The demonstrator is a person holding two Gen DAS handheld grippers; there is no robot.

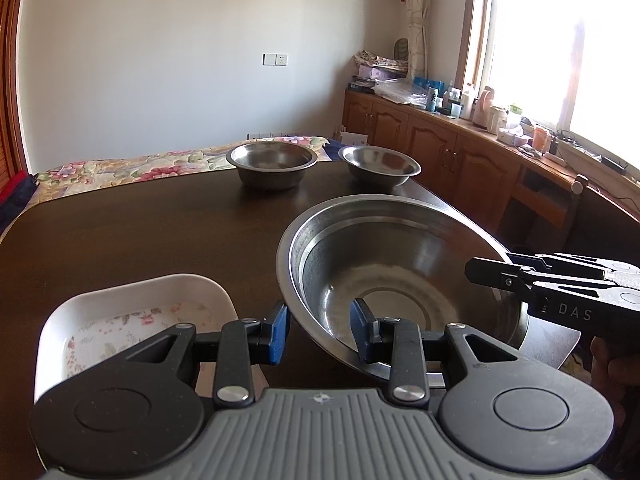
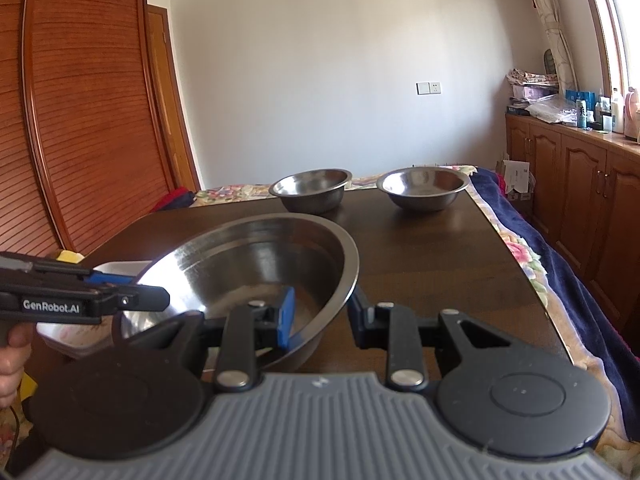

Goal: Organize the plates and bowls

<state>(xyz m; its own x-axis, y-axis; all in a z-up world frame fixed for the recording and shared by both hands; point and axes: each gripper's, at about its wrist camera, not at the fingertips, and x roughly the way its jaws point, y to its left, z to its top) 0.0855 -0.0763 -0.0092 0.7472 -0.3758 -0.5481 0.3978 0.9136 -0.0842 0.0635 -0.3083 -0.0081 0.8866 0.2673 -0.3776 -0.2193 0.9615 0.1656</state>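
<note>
A large steel bowl (image 1: 400, 264) (image 2: 248, 264) hangs tilted over the near part of the dark table (image 1: 140, 232), held from both sides. My left gripper (image 1: 320, 332) is shut on its left rim, one blue pad inside and one outside. On the opposite rim my right gripper (image 2: 322, 320) is shut in the same way. Each gripper shows in the other's view: the right gripper (image 1: 492, 270) and the left gripper (image 2: 136, 292). A white floral dish (image 1: 132, 312) (image 2: 116, 268) lies left of the bowl, partly under it. Two smaller steel bowls (image 1: 272, 160) (image 1: 380, 162) stand at the far edge.
A bed with a floral cover (image 1: 120, 168) lies beyond the table. Wooden cabinets (image 1: 440, 148) with a cluttered top run under the window on the right. A slatted wooden wardrobe (image 2: 80, 100) stands at the left. The table's right edge (image 2: 516, 264) borders a blue blanket.
</note>
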